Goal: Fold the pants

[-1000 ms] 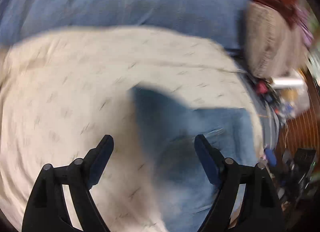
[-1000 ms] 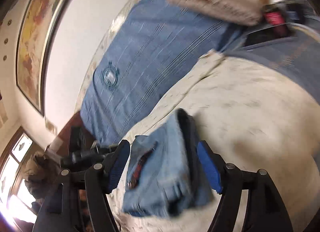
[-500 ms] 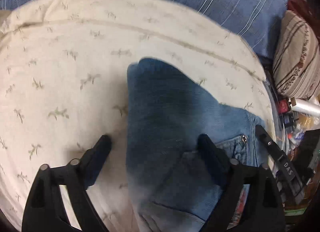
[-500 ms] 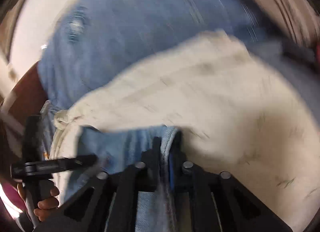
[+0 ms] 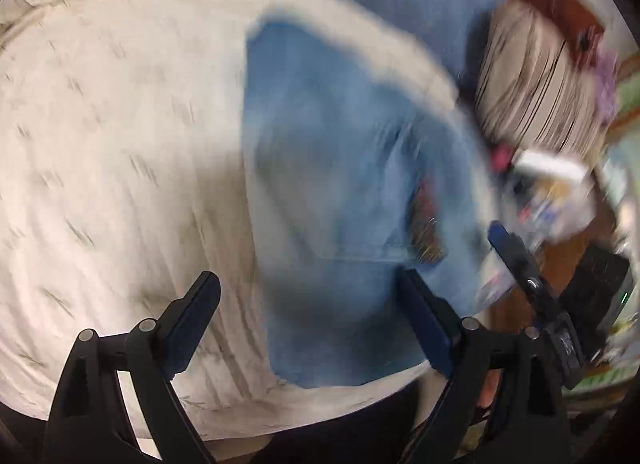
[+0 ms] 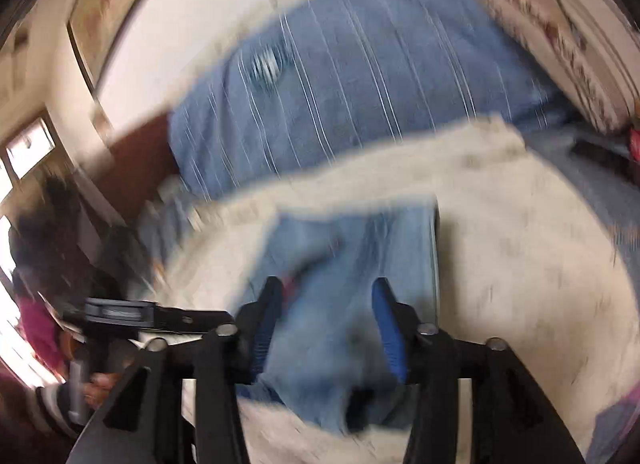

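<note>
- Cream printed bedspread [image 5: 120,143]: served as the work surface; print smeared by blur.
- Jeans [image 5: 340,191]: lay on the bedspread as a compact folded rectangle; folding judged nearly complete, perhaps a final tidy left. Near edge hidden behind the fingers.
- Left gripper [image 5: 308,320]: fingers spread wide, holding nothing.
- Right gripper [image 6: 324,328]: fingers parted over the jeans, apparently not pinching; contact unclear.
</note>
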`<state>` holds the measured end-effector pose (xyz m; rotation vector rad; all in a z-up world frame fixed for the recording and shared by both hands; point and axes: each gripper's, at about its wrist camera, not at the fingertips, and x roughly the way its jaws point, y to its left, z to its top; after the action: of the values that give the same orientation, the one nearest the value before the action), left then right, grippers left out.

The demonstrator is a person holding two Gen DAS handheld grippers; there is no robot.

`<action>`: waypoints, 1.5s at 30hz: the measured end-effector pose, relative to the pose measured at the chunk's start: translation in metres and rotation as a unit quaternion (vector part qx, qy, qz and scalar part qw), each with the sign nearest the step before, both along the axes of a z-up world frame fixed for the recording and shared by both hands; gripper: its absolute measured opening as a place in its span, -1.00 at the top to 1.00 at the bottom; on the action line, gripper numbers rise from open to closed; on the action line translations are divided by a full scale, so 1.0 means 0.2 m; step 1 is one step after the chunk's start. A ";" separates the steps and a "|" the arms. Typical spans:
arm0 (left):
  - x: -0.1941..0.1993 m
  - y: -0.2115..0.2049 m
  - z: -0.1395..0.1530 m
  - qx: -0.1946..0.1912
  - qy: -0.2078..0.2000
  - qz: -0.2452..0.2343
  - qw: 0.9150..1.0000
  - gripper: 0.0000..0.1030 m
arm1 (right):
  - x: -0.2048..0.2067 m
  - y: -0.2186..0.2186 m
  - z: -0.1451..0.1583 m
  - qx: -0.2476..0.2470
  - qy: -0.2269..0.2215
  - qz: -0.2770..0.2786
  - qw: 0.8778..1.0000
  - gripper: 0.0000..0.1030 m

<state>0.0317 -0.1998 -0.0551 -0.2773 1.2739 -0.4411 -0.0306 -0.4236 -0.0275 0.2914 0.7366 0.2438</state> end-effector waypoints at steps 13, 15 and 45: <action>0.16 0.13 0.24 -0.018 -0.052 0.061 0.997 -0.93 | 0.06 -0.29 0.19 0.121 -0.028 -0.070 0.990 -0.34; 0.27 0.13 0.24 -0.017 -0.039 0.075 0.996 -0.93 | 0.18 -0.28 0.19 0.102 -0.010 -0.074 0.992 -0.34; 0.21 0.09 0.29 0.063 -0.093 0.107 0.988 -0.93 | 0.24 -0.22 0.14 0.055 0.027 -0.045 0.997 0.02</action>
<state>0.0741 -0.1810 0.0030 -0.2570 1.0707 -0.1979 0.0181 -0.4668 0.0013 0.4357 0.7620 0.1912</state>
